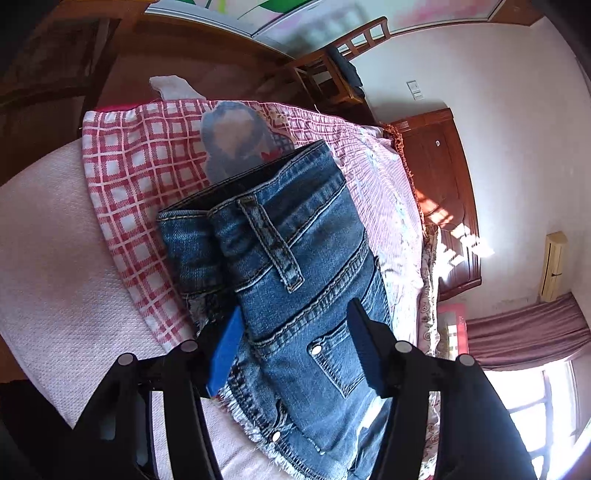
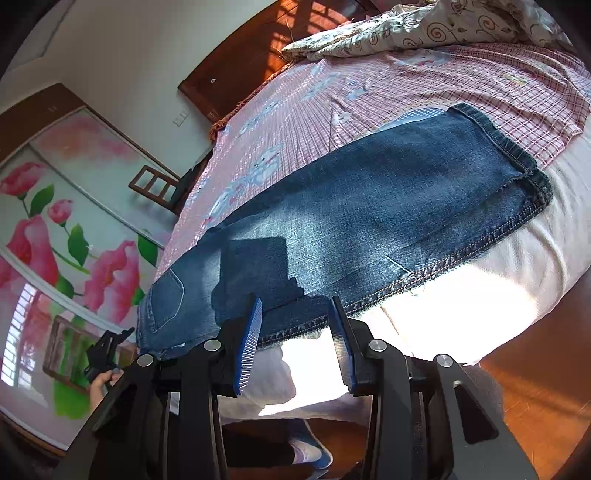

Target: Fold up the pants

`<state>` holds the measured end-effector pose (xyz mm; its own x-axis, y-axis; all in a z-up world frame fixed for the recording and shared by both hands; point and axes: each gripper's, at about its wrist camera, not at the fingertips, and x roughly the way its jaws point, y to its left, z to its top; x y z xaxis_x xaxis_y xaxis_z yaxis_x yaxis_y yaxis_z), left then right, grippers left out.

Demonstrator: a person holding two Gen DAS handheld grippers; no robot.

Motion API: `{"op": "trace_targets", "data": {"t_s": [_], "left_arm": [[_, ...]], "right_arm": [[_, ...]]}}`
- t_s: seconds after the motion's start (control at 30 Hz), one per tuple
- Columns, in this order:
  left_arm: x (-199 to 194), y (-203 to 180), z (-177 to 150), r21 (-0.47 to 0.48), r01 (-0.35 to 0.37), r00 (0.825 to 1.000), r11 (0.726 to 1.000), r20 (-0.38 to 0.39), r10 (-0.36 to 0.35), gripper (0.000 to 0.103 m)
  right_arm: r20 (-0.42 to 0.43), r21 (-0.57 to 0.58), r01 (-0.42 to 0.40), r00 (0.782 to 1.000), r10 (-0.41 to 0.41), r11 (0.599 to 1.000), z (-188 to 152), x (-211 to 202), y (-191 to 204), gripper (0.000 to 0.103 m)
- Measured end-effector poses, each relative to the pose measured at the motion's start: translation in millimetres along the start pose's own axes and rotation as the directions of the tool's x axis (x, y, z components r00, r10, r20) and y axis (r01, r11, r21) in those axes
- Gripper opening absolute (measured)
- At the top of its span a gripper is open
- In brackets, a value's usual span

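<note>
Pink checked bedspread (image 2: 461, 77) covers the bed, with a white quilted blanket (image 1: 55, 266) along its near edge. Blue denim pants (image 2: 369, 206) lie flat across the spread, folded lengthwise, leg hems toward two o'clock in the right wrist view and waistband (image 1: 258, 192) toward twelve o'clock in the left. A floral duvet (image 2: 424, 29) is bunched at one o'clock beyond them. The left gripper (image 1: 291, 343) stands released, its blue pads either side of the denim at the pocket, not pressing it. The right gripper (image 2: 295, 328) is likewise released, jaws apart at the frayed seam edge at six o'clock, holding nothing.
</note>
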<state>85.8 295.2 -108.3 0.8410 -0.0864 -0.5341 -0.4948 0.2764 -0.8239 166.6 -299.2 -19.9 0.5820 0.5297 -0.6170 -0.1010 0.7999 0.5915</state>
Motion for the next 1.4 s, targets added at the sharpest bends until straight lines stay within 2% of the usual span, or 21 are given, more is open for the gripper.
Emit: {"op": "trace_targets", "data": {"t_s": [0.07,0.1,0.13,0.2,0.3,0.33,0.4,0.47,0.53,0.57,0.6,0.7,0.73,0.8,0.87,0.93,1.0,1.07,1.17,1.33,1.4], "left_arm": [[9,-2,0,0.000,0.002,1.000,1.000,0.020,-0.002,0.036],[13,-3,0,0.002,-0.005,1.000,1.000,0.020,0.005,0.015],[14,-4,-1,-0.005,-0.011,1.000,1.000,0.027,0.011,0.005],[7,-21,-6,0.017,0.040,0.998,0.999,0.039,-0.041,0.003],[-25,-61,-5,0.116,0.184,0.980,0.976,0.058,-0.192,0.002],[-34,-66,-1,0.147,0.190,0.978,0.971,0.064,-0.201,0.002],[-40,-58,3,0.199,0.137,0.987,0.970,0.053,-0.151,0.003],[-25,-36,7,0.237,0.001,1.000,0.971,0.013,-0.005,0.003],[-4,-21,2,0.339,-0.134,0.989,0.931,-0.011,0.147,0.003],[2,-18,-4,0.399,-0.176,0.981,0.900,0.001,0.192,0.003],[4,-19,-8,0.437,-0.197,0.978,0.878,0.025,0.207,0.004],[6,-29,-5,0.408,-0.216,0.976,0.887,0.061,0.209,0.003],[8,-34,-5,0.422,-0.230,0.973,0.877,0.073,0.220,0.004],[10,-43,-5,0.463,-0.257,0.966,0.848,0.092,0.243,0.004],[10,-44,-2,0.475,-0.263,0.964,0.840,0.093,0.249,0.004],[10,-46,2,0.463,-0.256,0.966,0.849,0.086,0.245,0.005],[8,-38,1,0.466,-0.259,0.965,0.846,0.081,0.250,0.007],[8,-33,-1,0.457,-0.258,0.965,0.851,0.075,0.252,0.008],[7,-25,-6,0.450,-0.259,0.965,0.854,0.074,0.254,0.008],[8,-24,-9,0.456,-0.267,0.962,0.849,0.077,0.261,0.008],[8,-24,-10,0.459,-0.268,0.962,0.847,0.078,0.262,0.009]], "right_arm": [[-0.007,0.011,-0.018,1.000,0.018,1.000,-2,0,-2,0.037],[-0.008,0.013,-0.021,1.000,0.021,1.000,-3,1,-2,0.037],[-0.010,0.013,-0.022,1.000,0.022,1.000,-4,1,-1,0.037],[-0.014,0.012,-0.021,1.000,0.021,1.000,-5,2,-1,0.037],[-0.012,0.016,-0.011,1.000,0.011,1.000,-3,1,-3,0.037],[-0.011,0.021,-0.013,1.000,0.013,1.000,-3,0,-4,0.037],[-0.009,0.026,-0.013,1.000,0.013,1.000,-3,-1,-7,0.037],[-0.014,0.037,-0.012,1.000,0.013,0.999,-5,1,-13,0.037],[-0.040,0.065,0.007,0.999,-0.004,0.998,-7,9,-19,0.037],[-0.049,0.081,0.012,0.999,-0.009,0.997,-8,11,-21,0.037],[-0.046,0.094,0.009,0.999,-0.005,0.995,-9,11,-24,0.037],[-0.026,0.115,0.005,1.000,-0.002,0.993,-9,5,-29,0.037],[-0.025,0.120,0.015,1.000,-0.012,0.993,-8,3,-32,0.037],[0.000,0.166,0.020,1.000,-0.021,0.986,-5,-4,-46,0.045],[0.063,0.269,0.018,0.997,-0.036,0.963,0,-18,-70,0.046],[0.121,0.377,0.008,0.991,-0.058,0.926,5,-31,-98,0.046],[0.168,0.456,-0.009,0.983,-0.076,0.890,12,-41,-120,0.046],[0.187,0.486,0.001,0.977,-0.105,0.874,22,-45,-131,0.046],[0.231,0.525,-0.044,0.968,-0.093,0.850,38,-46,-142,0.046],[0.201,0.559,-0.009,0.971,-0.126,0.829,57,-27,-148,0.046],[0.178,0.578,0.009,0.974,-0.137,0.816,59,-19,-153,0.040]]}}
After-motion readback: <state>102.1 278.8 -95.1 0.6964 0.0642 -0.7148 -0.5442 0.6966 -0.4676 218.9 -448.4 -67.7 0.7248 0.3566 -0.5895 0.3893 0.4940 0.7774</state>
